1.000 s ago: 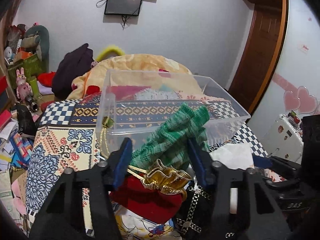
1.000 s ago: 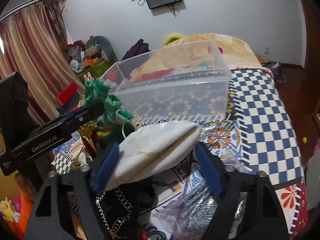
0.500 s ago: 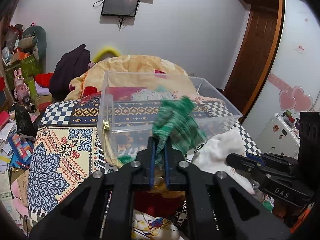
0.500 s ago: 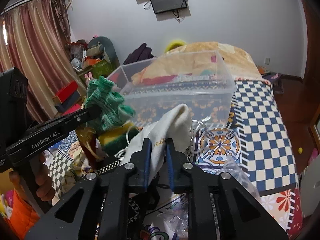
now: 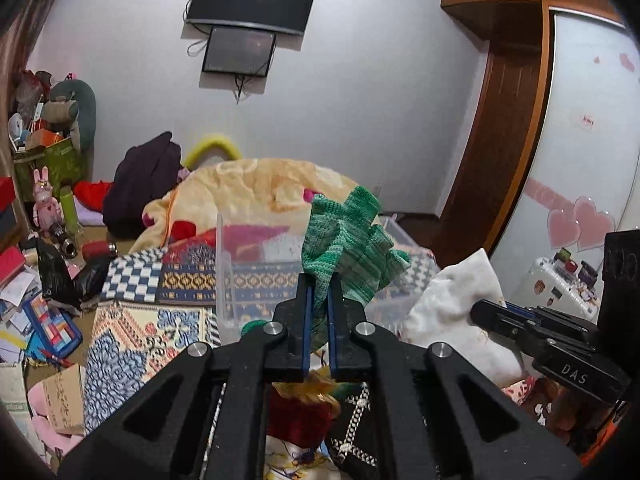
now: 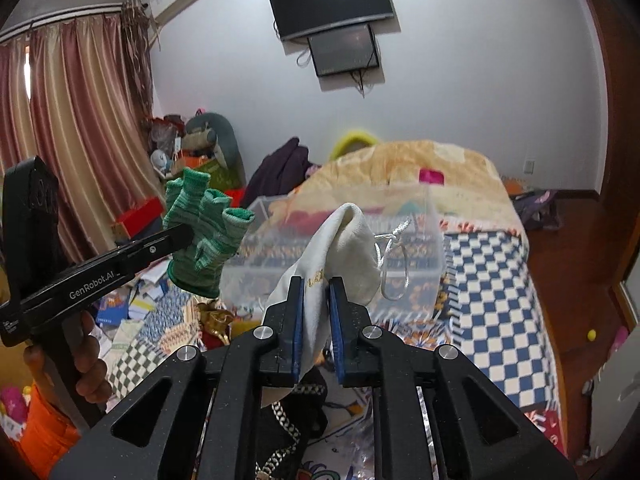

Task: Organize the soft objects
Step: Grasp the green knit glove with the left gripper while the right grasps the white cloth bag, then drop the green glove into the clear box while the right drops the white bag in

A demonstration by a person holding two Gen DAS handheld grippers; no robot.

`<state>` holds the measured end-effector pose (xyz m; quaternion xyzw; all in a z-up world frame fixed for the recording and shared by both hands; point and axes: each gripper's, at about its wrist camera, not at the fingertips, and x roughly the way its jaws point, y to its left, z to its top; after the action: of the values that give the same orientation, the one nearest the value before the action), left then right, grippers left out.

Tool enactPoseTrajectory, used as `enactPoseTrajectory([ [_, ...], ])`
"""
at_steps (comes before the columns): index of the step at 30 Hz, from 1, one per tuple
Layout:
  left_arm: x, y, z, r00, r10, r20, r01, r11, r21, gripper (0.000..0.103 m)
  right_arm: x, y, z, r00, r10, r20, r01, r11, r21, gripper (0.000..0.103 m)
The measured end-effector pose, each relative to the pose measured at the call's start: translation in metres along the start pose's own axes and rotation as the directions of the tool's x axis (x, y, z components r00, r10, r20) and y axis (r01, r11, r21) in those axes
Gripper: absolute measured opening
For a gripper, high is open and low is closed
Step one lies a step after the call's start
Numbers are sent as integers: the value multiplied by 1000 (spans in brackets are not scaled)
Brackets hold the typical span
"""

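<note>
My left gripper (image 5: 319,286) is shut on a green knitted glove (image 5: 352,240) and holds it up in front of the clear plastic bin (image 5: 240,280). The glove also shows in the right wrist view (image 6: 202,224), held by the left gripper (image 6: 182,236). My right gripper (image 6: 316,290) is shut on a cream cloth drawstring pouch (image 6: 344,244) and holds it raised before the bin (image 6: 424,240). The pouch also shows in the left wrist view (image 5: 452,300), with the right gripper (image 5: 480,312) on it.
A pile below holds a red item (image 5: 298,416), gold fabric (image 6: 216,318) and a black chain-trimmed bag (image 6: 288,432). The patterned bedspread (image 6: 492,300) has a yellow quilt (image 5: 256,188) behind the bin. Clutter lies on the floor (image 5: 36,312) at the left.
Both grippers closed, the left on the green glove and the right on the cream pouch, then lifted them off the pile toward bin height.
</note>
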<state>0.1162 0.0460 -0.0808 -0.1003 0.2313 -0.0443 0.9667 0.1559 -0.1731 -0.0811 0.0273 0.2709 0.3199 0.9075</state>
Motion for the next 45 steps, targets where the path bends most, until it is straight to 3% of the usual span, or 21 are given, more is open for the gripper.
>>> enactPoseTrajectory([
  [8,-5,4,29,998,22,65,-23,1000,17,6,0,-6,27,997,-25,76,25,1000,2,11],
  [16,16,10,47,995,66,81,-69,997,33,6,20,-11,53,993,-53,108,53,999,-1,11],
  [21,47,14,46,995,93,29,-94,995,40,6,44,-11,59,994,-68,80,69,998,-5,11],
  [26,82,25,38,993,87,-77,-85,996,23,6,68,-8,57,996,-89,23,90,995,-31,11],
  [36,129,32,23,965,90,-246,-82,996,43,6,111,-13,48,984,-102,-147,94,994,-57,11],
  [42,130,30,17,957,89,-276,-80,996,46,7,118,-15,42,974,-120,-192,108,992,-71,13],
  [45,124,27,15,958,94,-272,-79,995,63,13,116,-16,41,972,-123,-198,113,992,-63,20],
])
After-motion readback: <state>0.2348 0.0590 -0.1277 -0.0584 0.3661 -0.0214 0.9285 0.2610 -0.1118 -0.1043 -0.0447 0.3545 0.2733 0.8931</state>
